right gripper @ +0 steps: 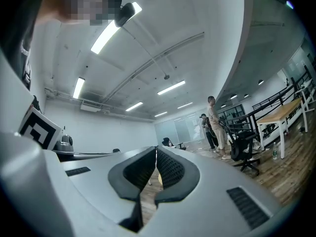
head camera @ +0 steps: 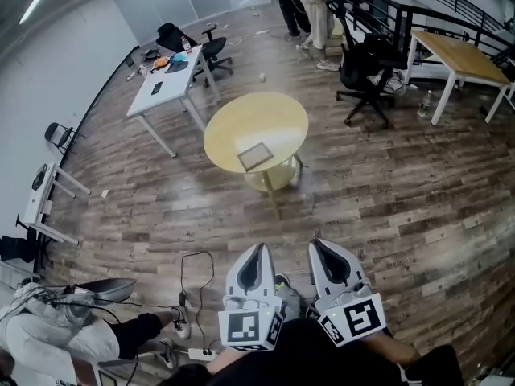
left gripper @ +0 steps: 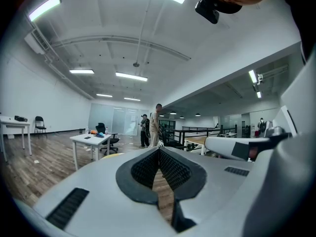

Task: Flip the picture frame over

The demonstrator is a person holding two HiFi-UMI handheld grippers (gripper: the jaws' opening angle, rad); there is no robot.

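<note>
A small picture frame (head camera: 255, 156) lies flat on a round yellow table (head camera: 265, 115) in the middle of the head view. Both grippers are held side by side near the bottom of that view, well short of the table. My left gripper (head camera: 259, 249) is shut, its jaws meeting at the tip with nothing between them. My right gripper (head camera: 316, 246) is shut too and holds nothing. In the left gripper view the left gripper (left gripper: 159, 149) points level across the room. In the right gripper view the right gripper (right gripper: 156, 150) also points level. The frame shows in neither gripper view.
A white desk (head camera: 165, 79) with clutter and an office chair (head camera: 211, 48) stand beyond the round table at left. Another black chair (head camera: 366, 75) and a wooden table (head camera: 459, 59) stand at right. Two people (head camera: 310, 6) stand at the back. Cables (head camera: 193, 296) lie on the floor by a seated person (head camera: 72, 328).
</note>
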